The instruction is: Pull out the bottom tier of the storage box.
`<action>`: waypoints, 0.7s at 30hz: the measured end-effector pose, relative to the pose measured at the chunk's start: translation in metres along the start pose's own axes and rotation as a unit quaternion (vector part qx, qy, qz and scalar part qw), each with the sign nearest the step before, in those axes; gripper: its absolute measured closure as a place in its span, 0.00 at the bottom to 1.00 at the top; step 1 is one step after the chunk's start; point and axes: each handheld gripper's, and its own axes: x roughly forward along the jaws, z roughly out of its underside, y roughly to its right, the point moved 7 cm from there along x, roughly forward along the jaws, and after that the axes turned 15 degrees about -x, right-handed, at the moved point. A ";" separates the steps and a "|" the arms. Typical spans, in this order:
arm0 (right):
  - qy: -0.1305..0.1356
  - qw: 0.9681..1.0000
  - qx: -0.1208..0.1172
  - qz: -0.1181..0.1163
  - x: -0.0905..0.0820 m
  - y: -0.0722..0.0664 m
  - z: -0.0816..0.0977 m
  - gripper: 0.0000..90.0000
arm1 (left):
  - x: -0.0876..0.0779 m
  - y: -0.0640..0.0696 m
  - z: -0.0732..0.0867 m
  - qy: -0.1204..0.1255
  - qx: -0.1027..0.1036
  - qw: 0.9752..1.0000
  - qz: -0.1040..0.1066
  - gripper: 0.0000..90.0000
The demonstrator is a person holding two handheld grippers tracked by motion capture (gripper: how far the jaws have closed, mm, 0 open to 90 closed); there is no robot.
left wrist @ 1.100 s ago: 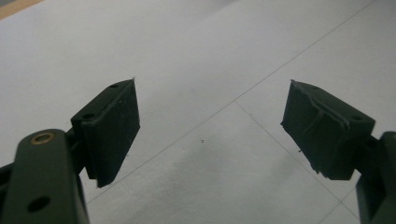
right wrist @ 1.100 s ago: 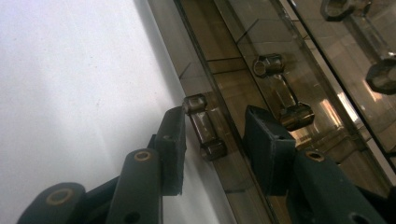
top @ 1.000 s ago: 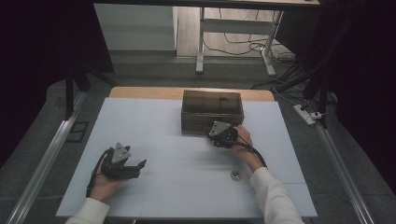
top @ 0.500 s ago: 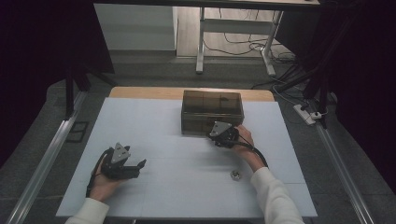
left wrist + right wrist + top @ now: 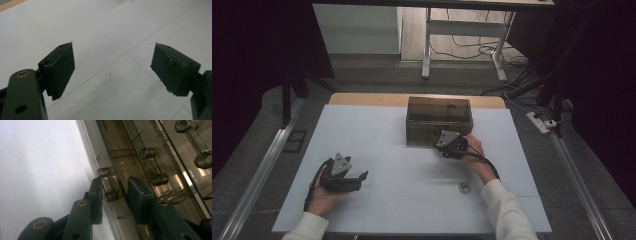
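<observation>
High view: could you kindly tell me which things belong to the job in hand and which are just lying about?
In the job: smoky drawer box; its handle; right gripper, whose jaws have just been closing around that handle and are not yet clamped.
Lying about: small metal piece; left gripper, open, resting.

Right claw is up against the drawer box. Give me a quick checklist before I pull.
1. Handle between the jaws: ok. The handle sits inside the right claw.
2. Grip closed on handle: not ok. The jaws have just been closing, but a gap shows on one side.
3. Pull path: cannot tell. A small metal part lies on the table near the right forearm, possibly in the way.
4. Left claw free to steady the box: ok. It is open, holds nothing, and is well apart from the box.
5. Drawer contents: cannot tell.
</observation>
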 end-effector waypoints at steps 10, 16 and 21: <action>0.004 1.000 0.000 -0.013 -0.002 -0.001 0.000 0.74 | 0.000 0.001 0.000 -0.001 0.002 1.000 0.000 0.21; 0.006 1.000 -0.003 -0.019 -0.003 -0.003 -0.002 0.75 | 0.001 0.001 0.000 -0.001 0.003 1.000 -0.001 0.21; 0.010 1.000 -0.001 -0.023 -0.003 -0.003 -0.002 0.75 | 0.001 0.000 0.001 -0.002 0.002 1.000 -0.001 0.21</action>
